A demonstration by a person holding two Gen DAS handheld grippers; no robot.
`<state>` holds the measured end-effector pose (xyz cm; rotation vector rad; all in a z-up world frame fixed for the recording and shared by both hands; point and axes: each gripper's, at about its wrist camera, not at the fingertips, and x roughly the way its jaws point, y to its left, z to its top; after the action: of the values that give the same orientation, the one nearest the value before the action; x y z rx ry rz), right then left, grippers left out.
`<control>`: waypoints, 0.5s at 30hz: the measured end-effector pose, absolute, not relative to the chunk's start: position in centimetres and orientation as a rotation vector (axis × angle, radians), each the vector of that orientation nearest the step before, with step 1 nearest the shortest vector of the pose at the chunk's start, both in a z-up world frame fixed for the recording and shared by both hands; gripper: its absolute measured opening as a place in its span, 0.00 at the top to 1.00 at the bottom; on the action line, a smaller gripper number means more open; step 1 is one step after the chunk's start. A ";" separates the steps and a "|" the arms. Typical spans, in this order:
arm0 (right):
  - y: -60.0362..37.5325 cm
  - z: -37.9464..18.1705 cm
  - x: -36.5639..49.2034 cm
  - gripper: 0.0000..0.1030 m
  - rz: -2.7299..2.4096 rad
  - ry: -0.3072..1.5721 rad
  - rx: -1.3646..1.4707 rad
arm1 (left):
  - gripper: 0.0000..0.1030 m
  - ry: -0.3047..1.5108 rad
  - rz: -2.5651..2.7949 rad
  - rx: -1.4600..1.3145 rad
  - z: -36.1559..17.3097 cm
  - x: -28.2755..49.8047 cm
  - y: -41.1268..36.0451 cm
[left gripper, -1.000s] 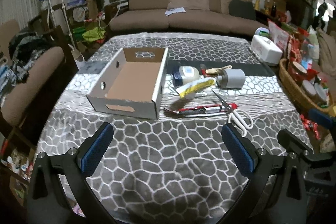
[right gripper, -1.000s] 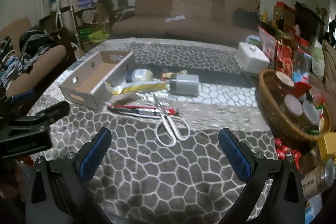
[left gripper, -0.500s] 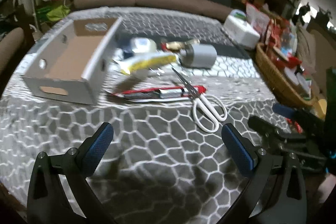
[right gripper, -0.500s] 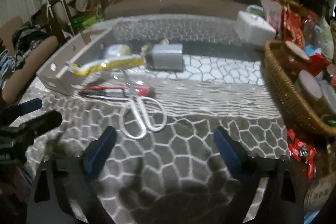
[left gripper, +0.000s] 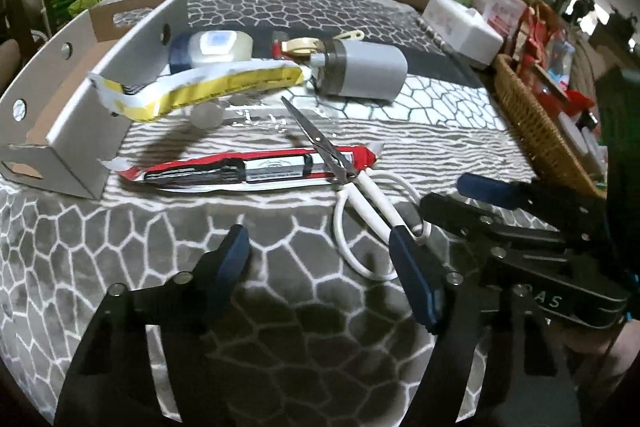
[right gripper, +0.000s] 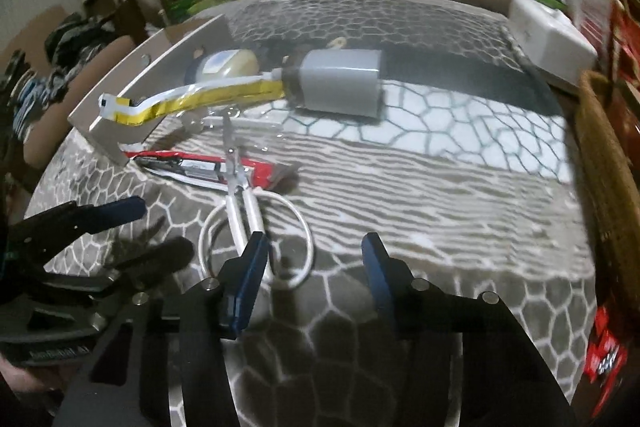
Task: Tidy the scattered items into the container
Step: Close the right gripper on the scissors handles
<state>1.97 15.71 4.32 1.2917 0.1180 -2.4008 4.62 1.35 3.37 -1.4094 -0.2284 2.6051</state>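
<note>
Approach step, nothing boxed. Both grippers, left [left gripper: 316, 259] and right [right gripper: 314, 267], near scissors [right gripper: 240, 203], jaws apart, empty. Next: centre on handles.

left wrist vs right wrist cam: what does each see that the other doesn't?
Left wrist only: the left gripper head-on, jaws open, plus the cardboard box interior and its front handle cutout.

Right wrist only: the right gripper head-on, jaws open, and red packets at lower right.

Both: white-handled scissors, red package, yellow packet, grey canister, wicker basket.
</note>
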 end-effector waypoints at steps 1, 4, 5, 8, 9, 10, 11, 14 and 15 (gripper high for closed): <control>15.5 4.2 1.7 0.60 -2.396 0.127 1.293 | 0.45 -0.235 2.593 -1.417 3.2 4.5 1.5; 15.0 3.3 0.6 0.72 -2.350 0.174 1.327 | 0.51 -0.247 2.563 -1.453 2.6 3.9 1.8; 15.0 3.1 0.3 0.73 -2.333 0.171 1.335 | 0.51 -0.254 2.552 -1.460 2.4 3.8 1.9; 15.0 2.5 -0.4 0.73 -2.309 0.162 1.351 | 0.52 -0.248 2.537 -1.468 2.1 3.7 2.3; 15.0 2.4 -0.5 0.73 -2.306 0.163 1.353 | 0.53 -0.239 2.532 -1.476 1.9 3.6 2.5; 14.9 2.2 -0.6 0.73 -2.297 0.163 1.360 | 0.53 -0.231 2.531 -1.485 1.7 3.5 2.6; 14.8 2.1 -0.6 0.73 -2.295 0.164 1.360 | 0.54 -0.222 2.532 -1.495 1.5 3.4 2.8; 14.9 2.1 -0.6 0.73 -2.296 0.156 1.355 | 0.56 -0.203 2.541 -1.481 1.5 3.2 3.0; 14.9 2.1 -0.6 0.78 -2.295 0.148 1.353 | 0.58 -0.194 2.545 -1.485 1.5 3.2 3.0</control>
<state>-0.59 14.86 2.12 1.3531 0.1477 -2.2948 3.16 3.04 1.48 -1.4847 -0.1944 2.5453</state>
